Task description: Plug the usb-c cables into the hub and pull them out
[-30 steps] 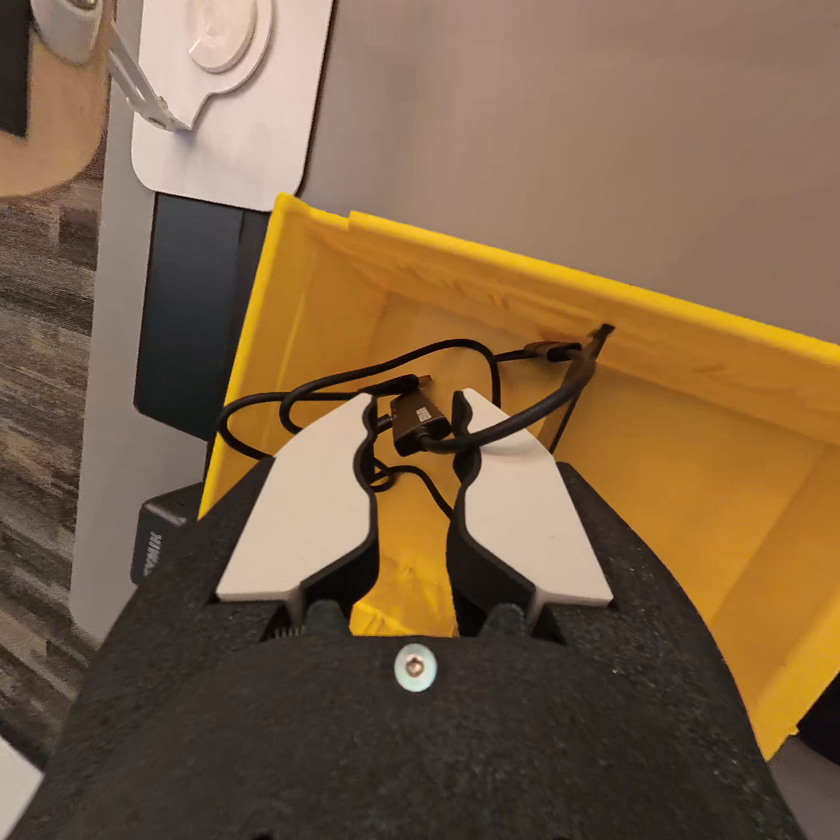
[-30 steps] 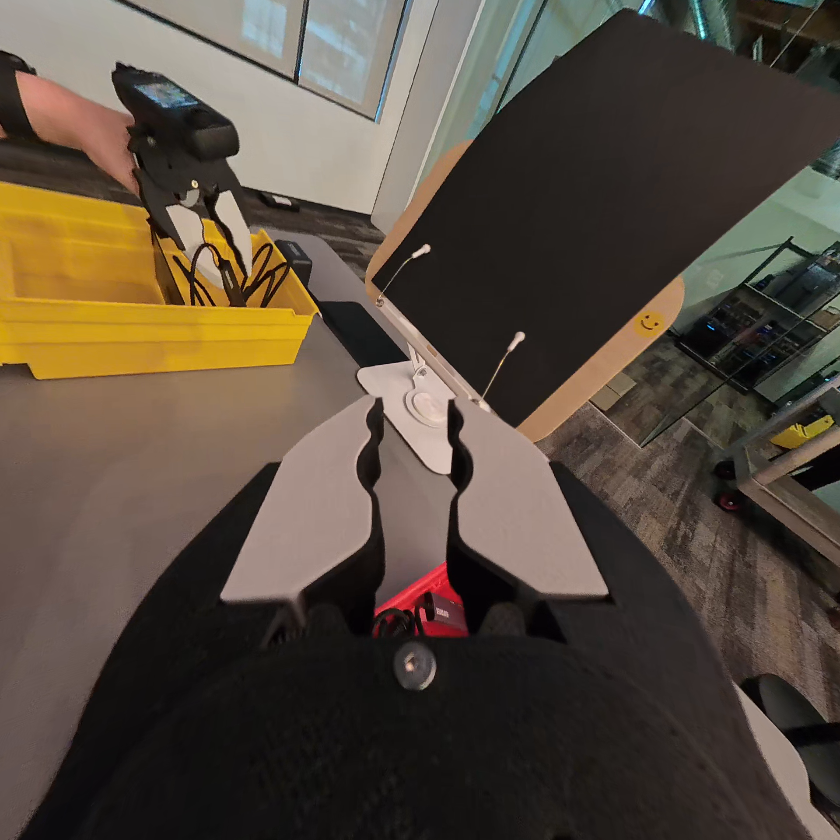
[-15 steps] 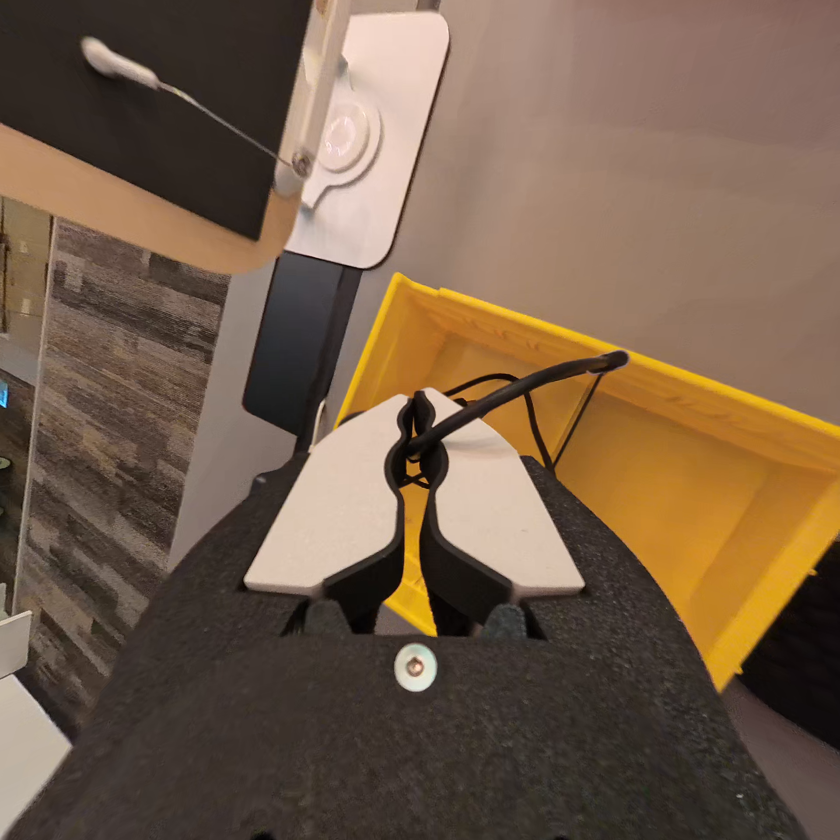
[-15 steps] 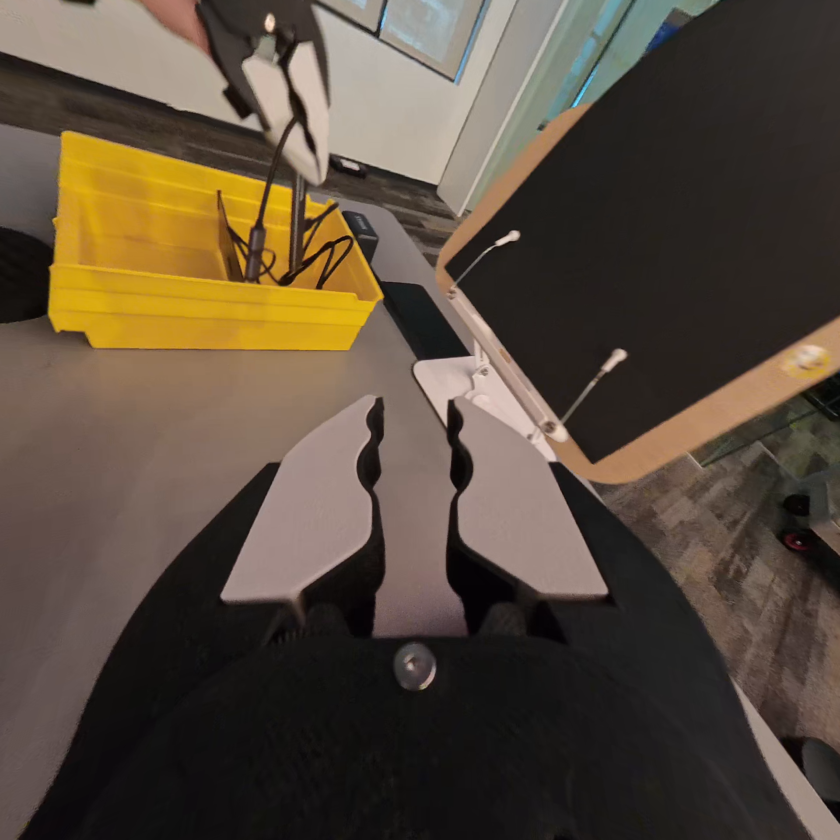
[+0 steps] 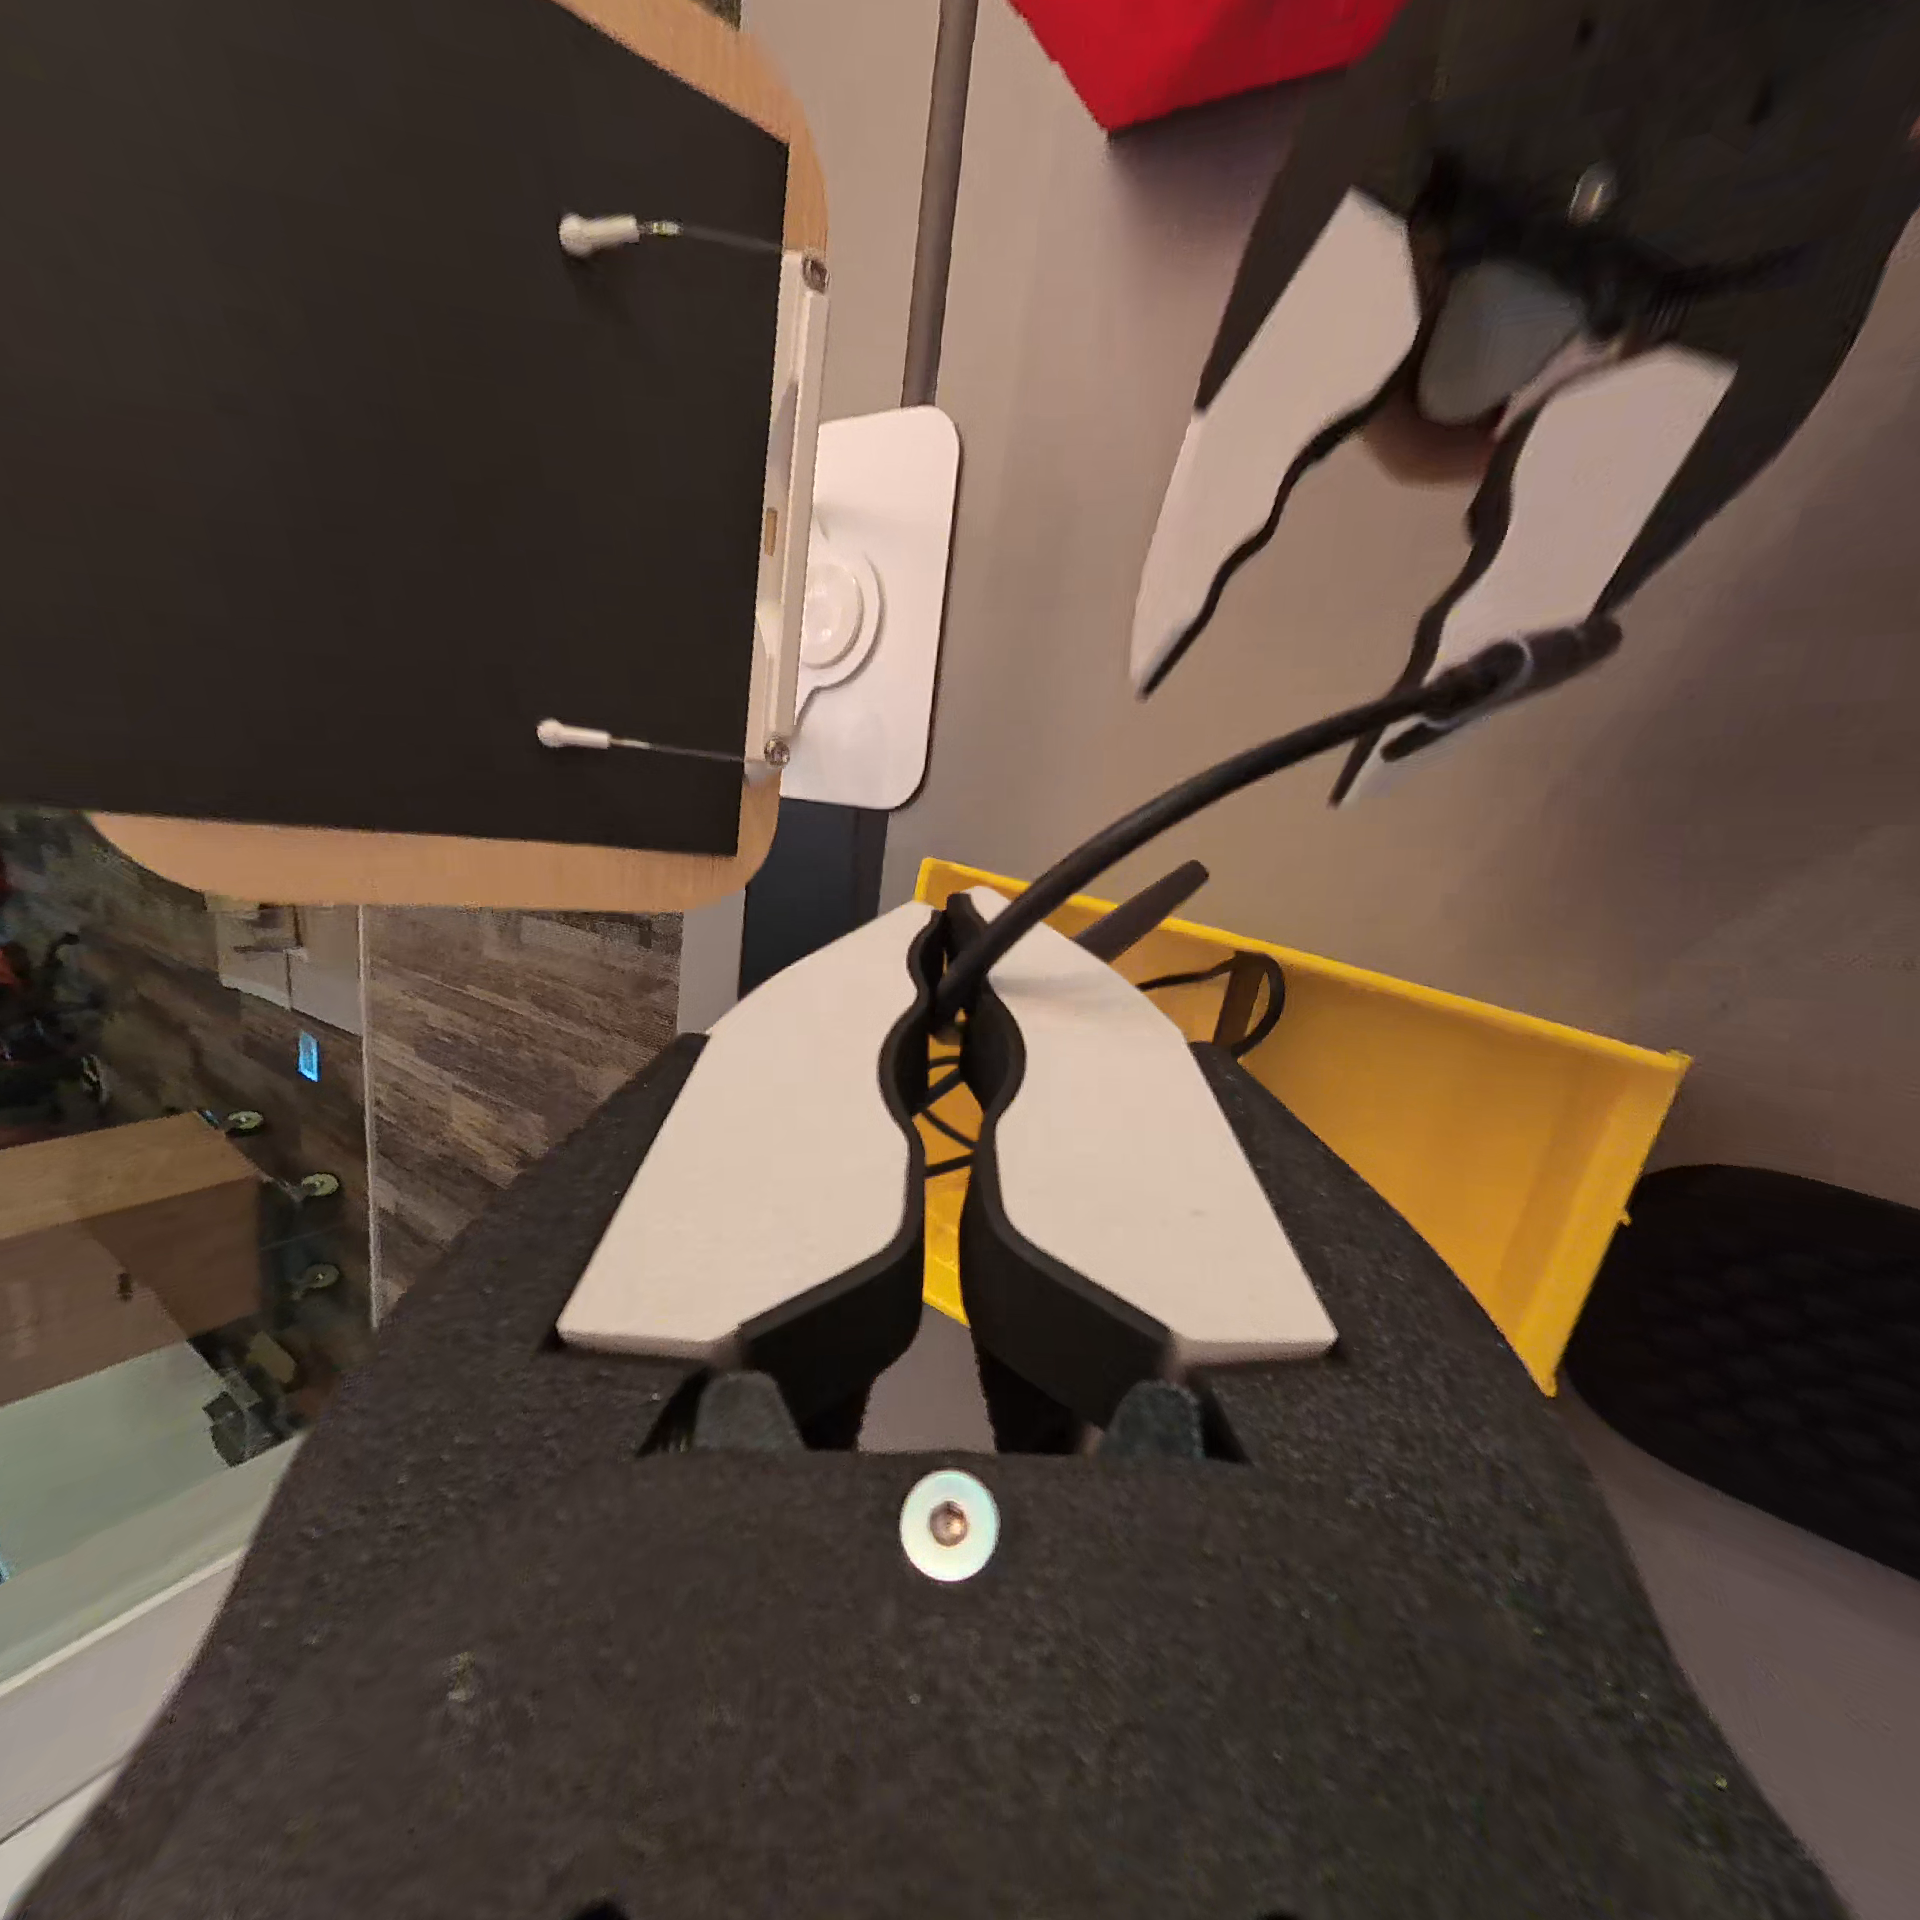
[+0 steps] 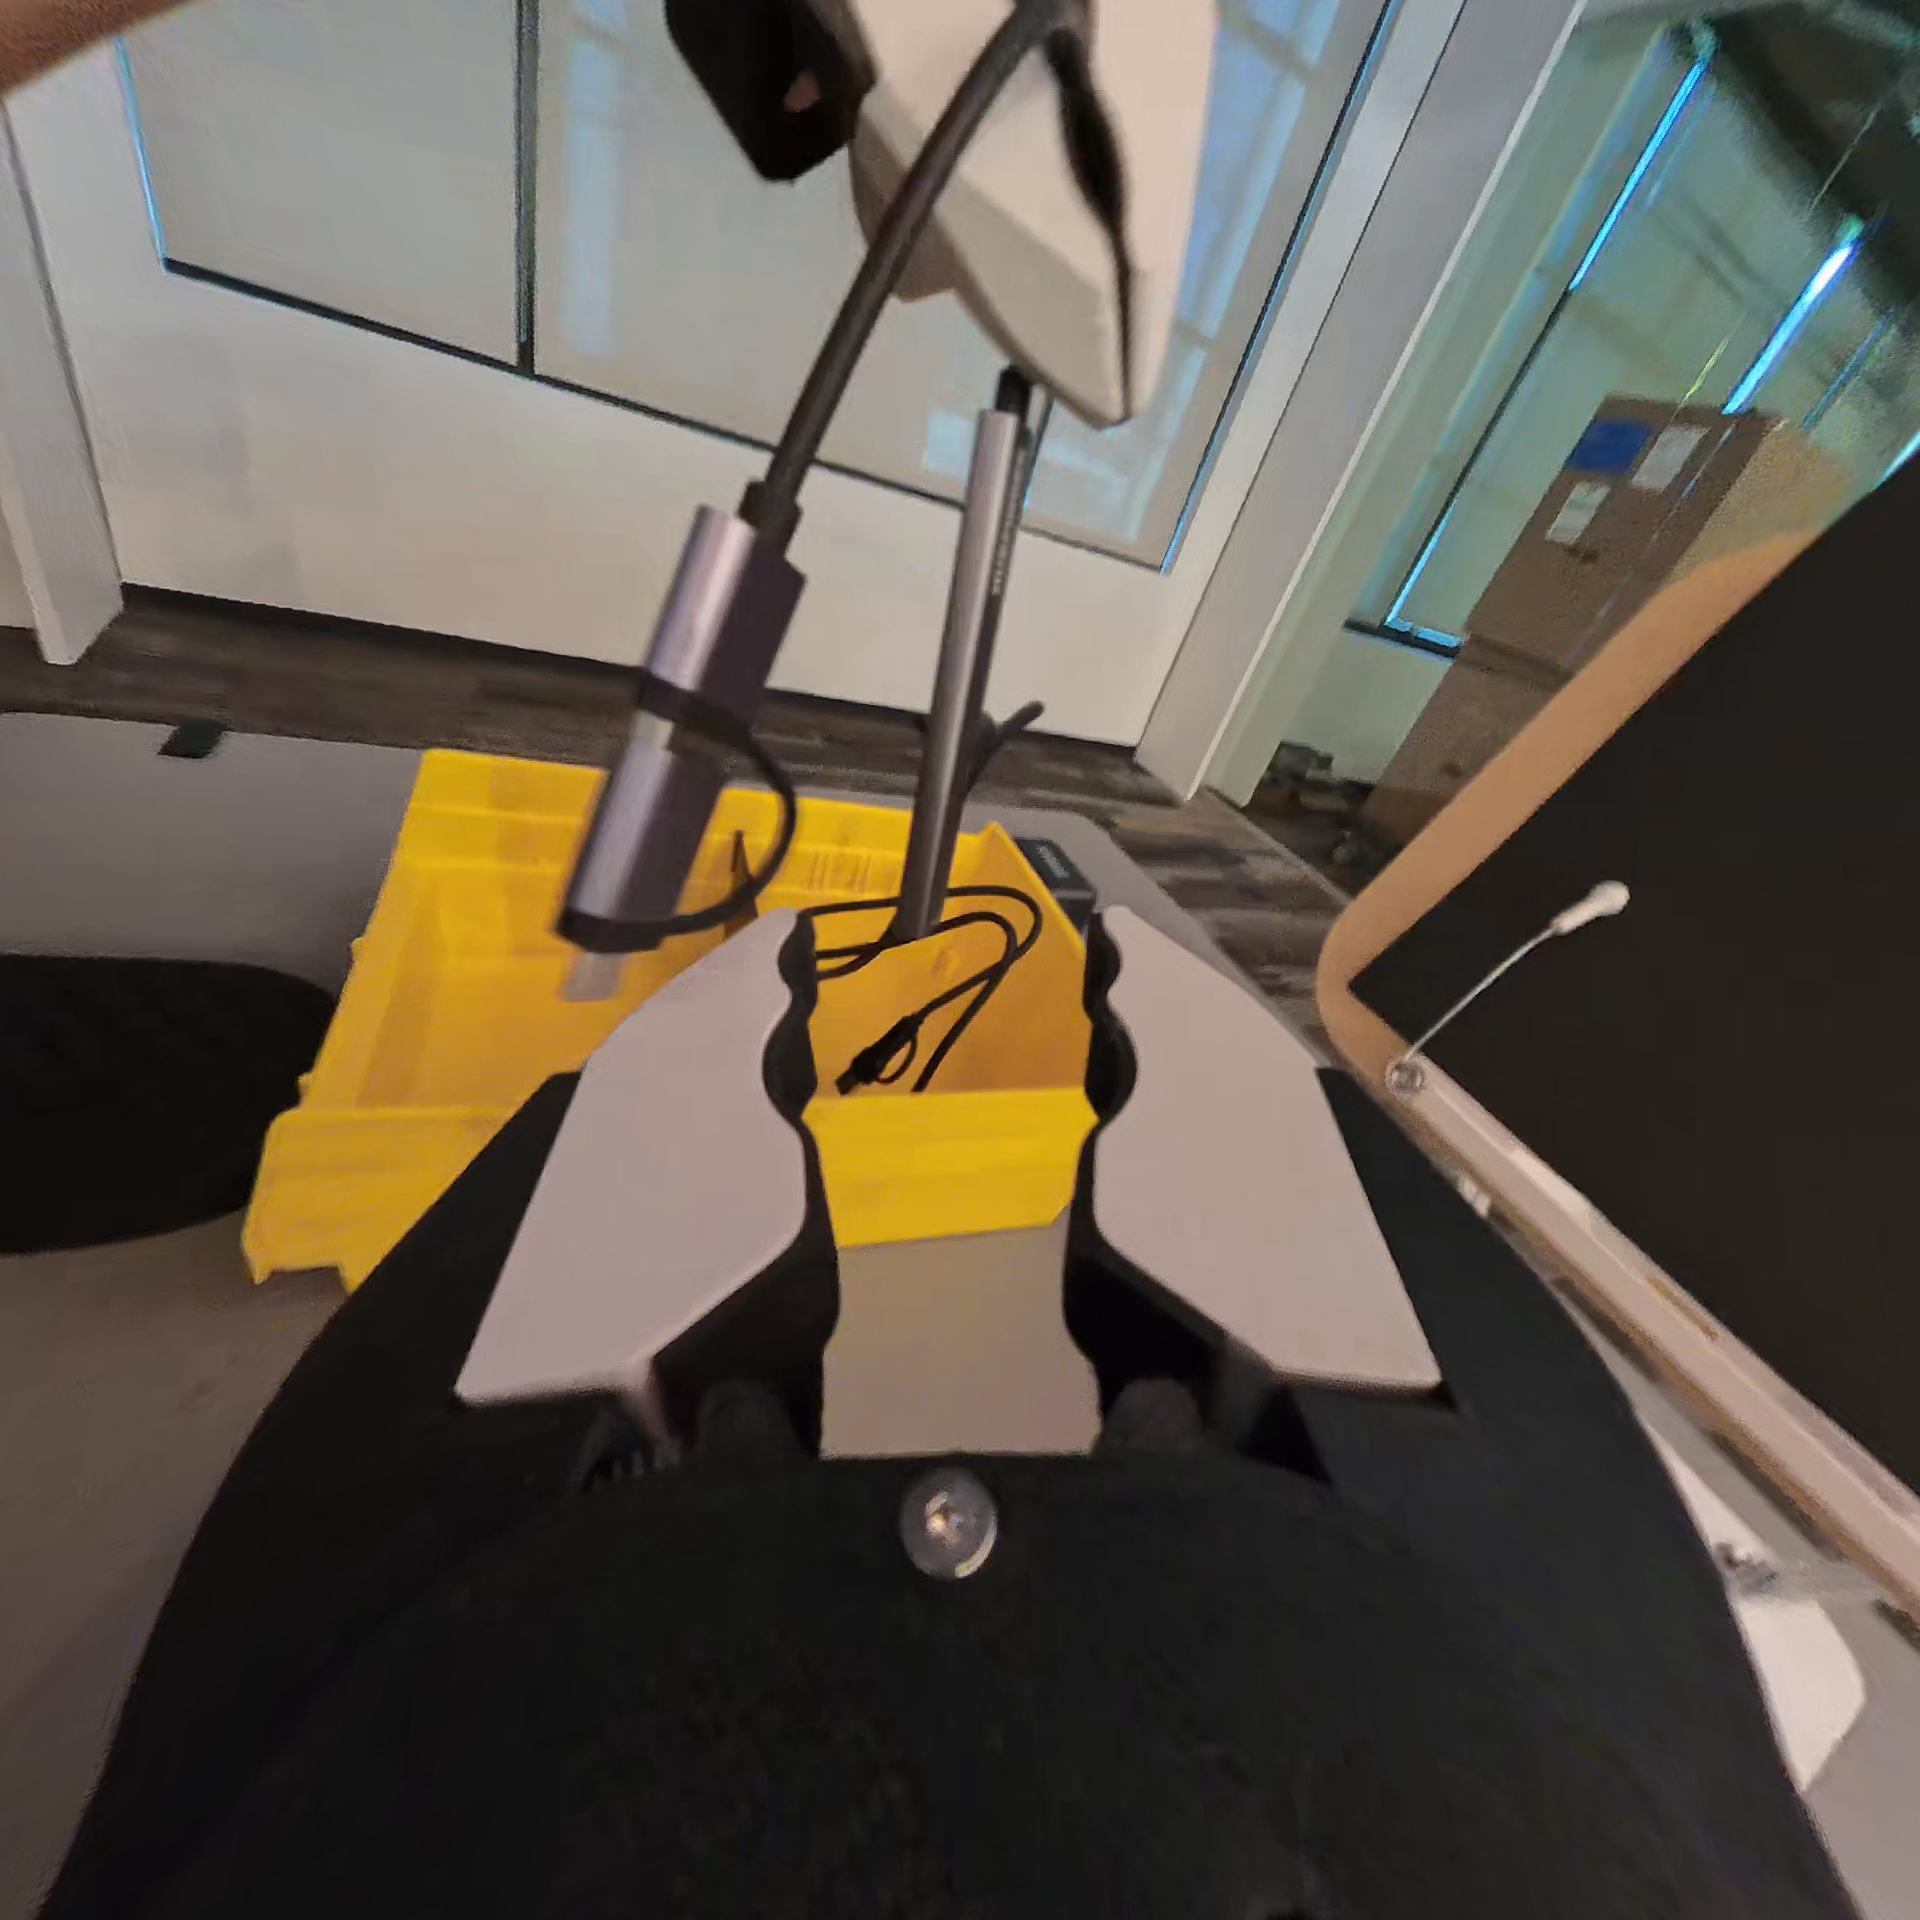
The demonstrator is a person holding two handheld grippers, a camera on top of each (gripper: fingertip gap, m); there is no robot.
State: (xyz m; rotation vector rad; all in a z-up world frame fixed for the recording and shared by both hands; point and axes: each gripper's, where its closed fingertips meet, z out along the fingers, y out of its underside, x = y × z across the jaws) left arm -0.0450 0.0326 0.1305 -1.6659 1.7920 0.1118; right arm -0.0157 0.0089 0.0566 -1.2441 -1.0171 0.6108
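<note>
Two claws, one dangling hub.
Near, the left claw (image 5: 951, 940) is clenched on the hub's black lead (image 5: 1174, 805); the hub (image 6: 940, 665) swings above the yellow bin (image 6: 935, 1164) of usb-c cables (image 6: 935, 997), and may slip or snag. Farther, the right claw (image 6: 945, 971) is spread empty.

cables (image 6: 940, 997) in bin (image 6: 935, 1164), hub (image 6: 675, 727) seemingly above

You're looking at a bright yellow bin (image 6: 935, 1164) on the plain grey counter (image 6: 156, 831), thin black cables (image 6: 935, 997) coiled inside it. The hub (image 6: 675, 727) is metallic grey, its cord (image 5: 1195, 800) black. Your fingers (image 6: 665, 1164) are pale grey with black edging, and a black honeycomb-patterned mat (image 5: 1766, 1351) lies beside the bin.
</note>
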